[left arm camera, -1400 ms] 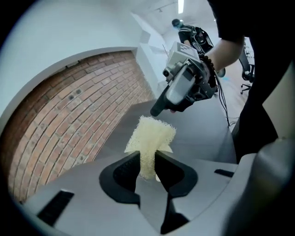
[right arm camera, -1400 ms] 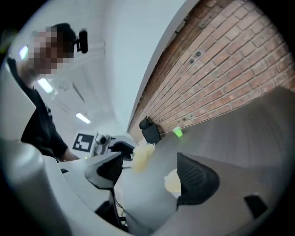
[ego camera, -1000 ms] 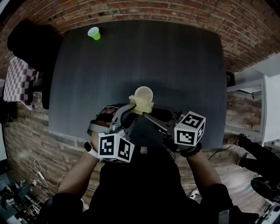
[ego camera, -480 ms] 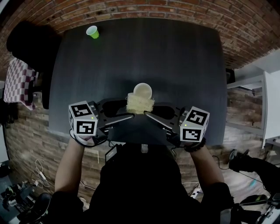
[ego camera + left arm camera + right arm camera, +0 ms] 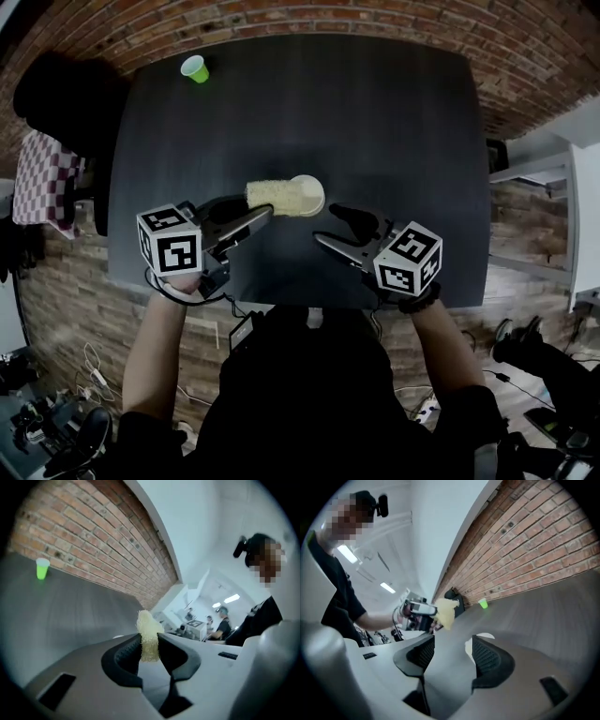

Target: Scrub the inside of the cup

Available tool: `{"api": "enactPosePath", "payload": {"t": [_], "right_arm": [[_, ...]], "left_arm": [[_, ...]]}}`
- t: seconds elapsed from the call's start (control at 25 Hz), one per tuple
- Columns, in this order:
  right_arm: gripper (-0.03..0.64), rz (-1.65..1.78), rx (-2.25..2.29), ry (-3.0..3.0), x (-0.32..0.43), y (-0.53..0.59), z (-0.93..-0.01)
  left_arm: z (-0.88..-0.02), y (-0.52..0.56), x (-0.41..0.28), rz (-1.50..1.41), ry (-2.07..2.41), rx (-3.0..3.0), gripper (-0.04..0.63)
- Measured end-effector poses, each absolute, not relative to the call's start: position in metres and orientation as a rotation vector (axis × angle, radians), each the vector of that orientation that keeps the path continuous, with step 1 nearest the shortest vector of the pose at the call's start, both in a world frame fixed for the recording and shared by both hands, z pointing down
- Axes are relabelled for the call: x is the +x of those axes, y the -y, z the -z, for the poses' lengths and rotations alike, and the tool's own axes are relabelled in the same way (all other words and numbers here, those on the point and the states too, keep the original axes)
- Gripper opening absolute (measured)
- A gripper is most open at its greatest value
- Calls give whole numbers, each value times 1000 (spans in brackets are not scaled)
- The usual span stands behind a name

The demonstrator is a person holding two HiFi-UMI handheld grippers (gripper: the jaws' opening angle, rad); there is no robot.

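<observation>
Your left tongs [image 5: 258, 214] have just been closing and pinch the yellow sponge [image 5: 272, 194] against the left side of the white cup [image 5: 307, 195] on the desk [image 5: 394, 122] (a green cup [image 5: 195, 68] stands at the far corner), while your right tongs [image 5: 326, 225], just opening, hold nothing nearby.

Black tee [image 5: 300, 394]; grey claws [image 5: 262, 214] [image 5: 330, 227] w/ marker cubes [image 5: 171, 248].

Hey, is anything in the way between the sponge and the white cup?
Nothing visible does. The left gripper, whose jaws have just been closing, pinches the sponge right beside the cup; only dark table lies around them.
</observation>
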State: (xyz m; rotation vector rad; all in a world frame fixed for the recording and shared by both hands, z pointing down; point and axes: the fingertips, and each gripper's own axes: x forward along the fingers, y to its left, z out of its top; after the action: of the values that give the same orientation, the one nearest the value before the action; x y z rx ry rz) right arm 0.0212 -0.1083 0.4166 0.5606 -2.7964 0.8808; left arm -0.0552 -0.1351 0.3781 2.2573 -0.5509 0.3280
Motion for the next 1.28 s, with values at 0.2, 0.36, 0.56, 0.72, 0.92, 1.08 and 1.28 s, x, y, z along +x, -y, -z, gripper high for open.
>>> {"api": "enactPosePath", "payload": {"t": [0.2, 0.36, 0.56, 0.72, 0.92, 1.08, 1.28], "right_arm": [[245, -893, 687, 2668, 41, 118, -462], [264, -659, 707, 2569, 38, 124, -491], [290, -523, 682, 2494, 22, 132, -521], [302, -482, 719, 2471, 11, 144, -533], [302, -450, 715, 2446, 0, 151, -544], [302, -439, 702, 2438, -2, 153, -545], [302, -440, 685, 2434, 2, 152, -545]], "left_arm": [[-412, 153, -50, -920, 677, 2307, 101], [-444, 162, -36, -1151, 658, 2243, 101], [-476, 168, -20, -1525, 642, 2212, 101], [-504, 166, -12, -1754, 583, 2140, 101], [-527, 162, -1, -1664, 511, 2028, 101], [-518, 161, 8, -1478, 460, 2006, 101], [-468, 154, 8, -1119, 407, 2003, 100]]}}
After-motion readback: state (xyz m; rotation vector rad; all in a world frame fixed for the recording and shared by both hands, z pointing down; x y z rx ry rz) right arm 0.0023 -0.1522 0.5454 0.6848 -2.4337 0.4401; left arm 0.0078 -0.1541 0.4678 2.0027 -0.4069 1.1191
